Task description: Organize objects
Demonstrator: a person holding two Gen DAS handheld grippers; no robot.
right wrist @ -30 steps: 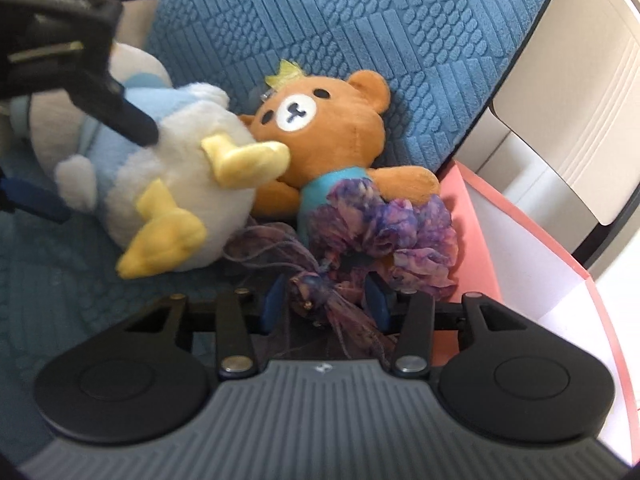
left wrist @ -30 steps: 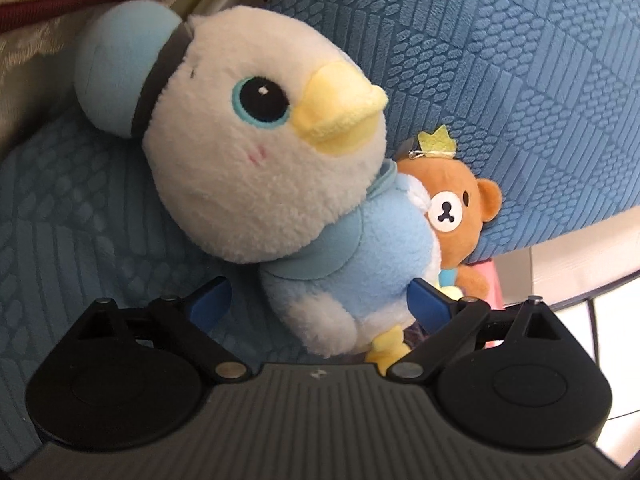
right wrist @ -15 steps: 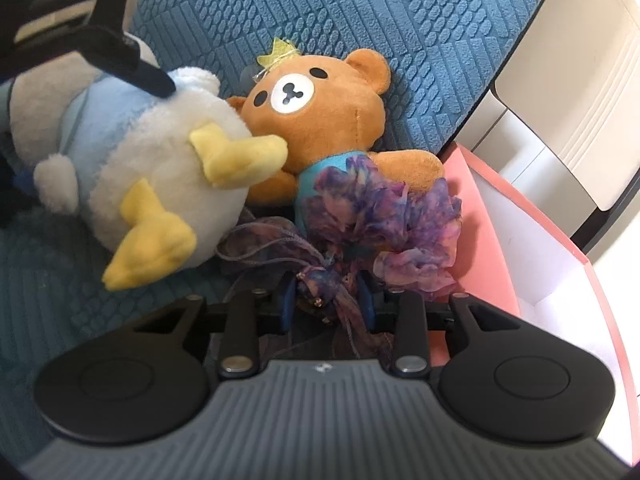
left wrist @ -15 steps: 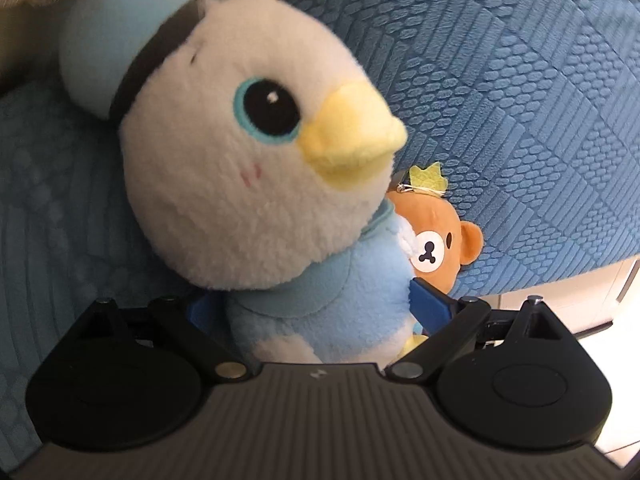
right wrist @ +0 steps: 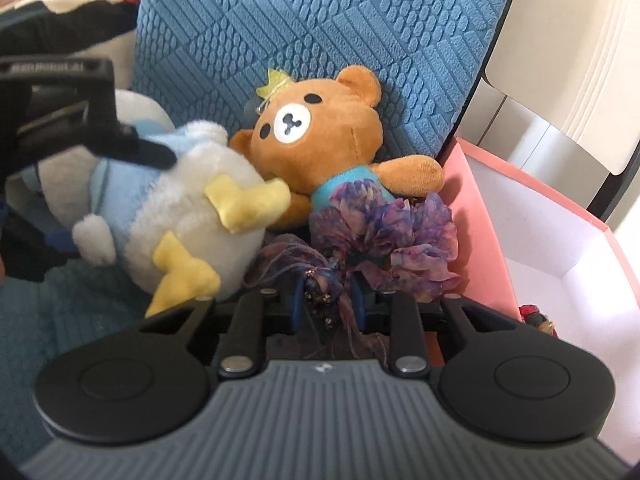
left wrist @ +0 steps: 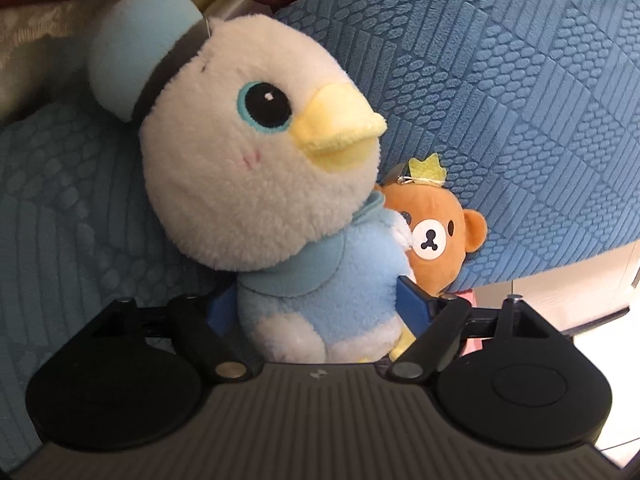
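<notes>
Crowding against the blue cushion (right wrist: 340,32), the plush toys leave us little room: our left gripper (left wrist: 316,308) has its blue pads pressed into both sides of the plush bird (left wrist: 256,160), clamped at its light-blue body. The bear plush (right wrist: 320,136) lies touching the bird, leaning on the cushion. Our right gripper (right wrist: 326,300) is closed on the beaded tail of the purple fabric flower (right wrist: 384,228), just beside the pink box (right wrist: 476,216), whose open white inside lies to our right.
</notes>
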